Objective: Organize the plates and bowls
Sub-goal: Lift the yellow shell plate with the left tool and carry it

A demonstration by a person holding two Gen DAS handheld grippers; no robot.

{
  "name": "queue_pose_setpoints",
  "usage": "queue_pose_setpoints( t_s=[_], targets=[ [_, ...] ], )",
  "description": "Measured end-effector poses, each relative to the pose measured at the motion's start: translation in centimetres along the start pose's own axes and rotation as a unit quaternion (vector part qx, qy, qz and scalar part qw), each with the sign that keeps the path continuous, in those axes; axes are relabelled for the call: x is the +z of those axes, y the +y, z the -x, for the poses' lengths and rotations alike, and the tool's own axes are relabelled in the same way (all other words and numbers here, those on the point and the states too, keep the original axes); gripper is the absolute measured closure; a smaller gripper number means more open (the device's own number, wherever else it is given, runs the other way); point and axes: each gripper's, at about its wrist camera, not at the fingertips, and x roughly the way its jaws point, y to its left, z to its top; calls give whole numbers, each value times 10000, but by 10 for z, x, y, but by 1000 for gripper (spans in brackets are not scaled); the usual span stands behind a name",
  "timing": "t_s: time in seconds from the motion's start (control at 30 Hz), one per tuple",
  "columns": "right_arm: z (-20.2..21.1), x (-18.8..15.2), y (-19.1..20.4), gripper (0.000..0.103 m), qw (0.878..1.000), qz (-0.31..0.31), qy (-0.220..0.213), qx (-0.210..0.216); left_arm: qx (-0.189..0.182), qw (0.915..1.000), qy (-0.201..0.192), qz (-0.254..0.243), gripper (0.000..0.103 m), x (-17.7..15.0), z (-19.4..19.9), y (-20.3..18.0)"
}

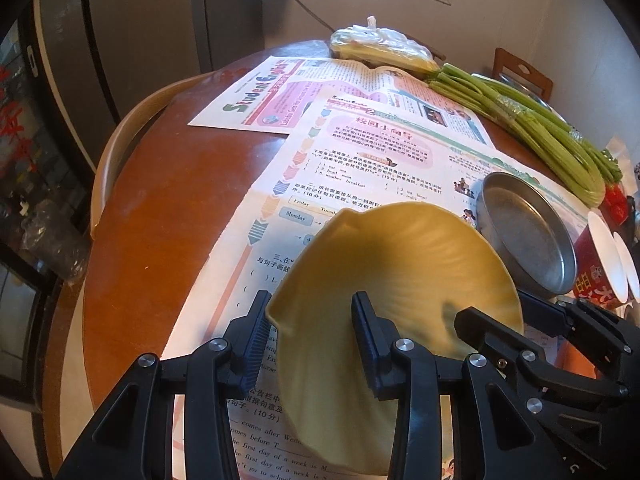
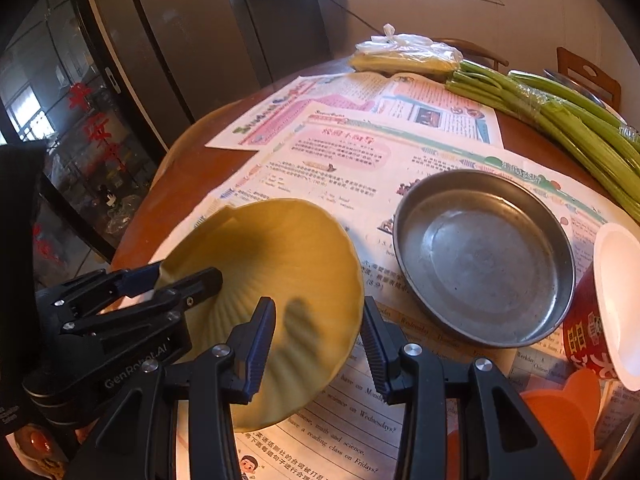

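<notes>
A yellow ribbed plate hangs tilted just above the newspaper, held by both grippers at opposite rims. My left gripper is shut on its left rim, one finger inside the dish and one outside; the right wrist view shows this gripper at the plate's left. My right gripper is shut on the right rim, and the left wrist view has it at the plate's right. A round metal plate lies flat on the paper just right of the yellow one.
Newspapers cover the round wooden table. A red paper cup stands right of the metal plate, an orange heart-shaped item before it. Celery stalks and a plastic bag of food lie at the back. A chair back curves along the table's left edge.
</notes>
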Motion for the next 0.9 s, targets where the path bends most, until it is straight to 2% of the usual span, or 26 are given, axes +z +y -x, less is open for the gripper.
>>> queue_pose_setpoints(
  t_s=[0.67,0.9],
  targets=[
    [2,-2,-1,59,9999,-101,-111,-52,-42,10000,9,-56,60,1,-3,0],
    [6,-1,-3,59,9996,-184,-196,-16,-15,9998,-181,107,56,1,9,12]
  ],
)
